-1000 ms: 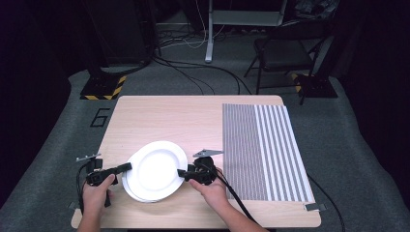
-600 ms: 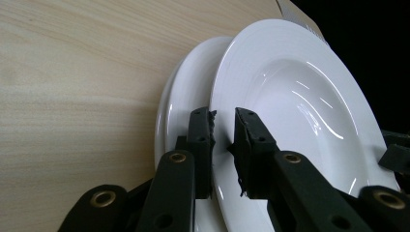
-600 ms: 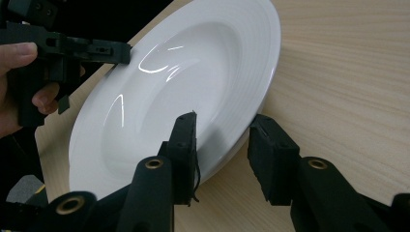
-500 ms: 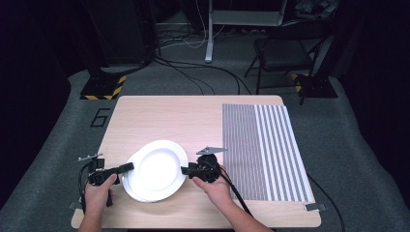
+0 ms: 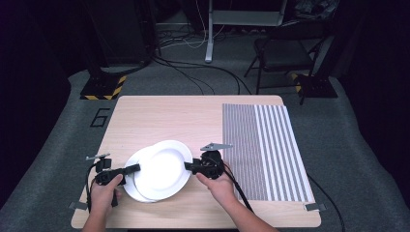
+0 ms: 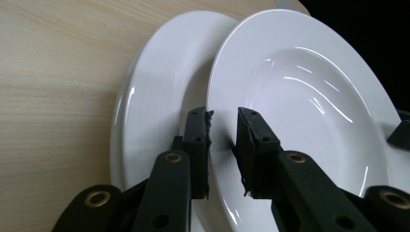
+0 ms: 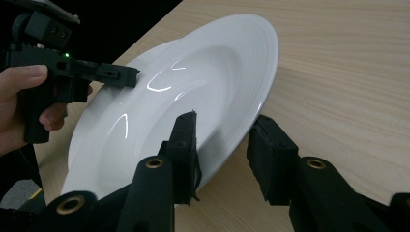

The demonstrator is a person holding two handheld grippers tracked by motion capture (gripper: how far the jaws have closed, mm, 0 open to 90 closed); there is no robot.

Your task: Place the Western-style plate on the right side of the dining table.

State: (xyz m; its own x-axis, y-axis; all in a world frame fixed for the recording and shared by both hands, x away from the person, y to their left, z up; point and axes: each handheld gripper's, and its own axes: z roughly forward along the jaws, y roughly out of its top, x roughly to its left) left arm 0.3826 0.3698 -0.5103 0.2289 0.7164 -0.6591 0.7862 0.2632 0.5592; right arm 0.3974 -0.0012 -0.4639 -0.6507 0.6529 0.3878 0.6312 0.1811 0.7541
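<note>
Two white plates lie at the table's front left. The upper plate (image 5: 164,166) is tilted and offset to the right of the lower plate (image 5: 131,191). My right gripper (image 5: 187,166) is shut on the upper plate's right rim (image 7: 193,82), one jaw on top and one beneath. My left gripper (image 5: 137,167) straddles the same plate's left rim (image 6: 300,96). Its jaws have just been opening, and a gap shows beside the rim. One of its jaws sits between the two plates, over the lower plate (image 6: 159,72).
A grey striped placemat (image 5: 263,150) covers the right part of the wooden table (image 5: 169,116). Cables trail from both grippers toward the front edge. A folding chair (image 5: 280,53) and floor cables stand beyond the table.
The upper plate has slid to the right and tilted off the lower plate, which now shows more at the left. Both hands stay near their places.
</note>
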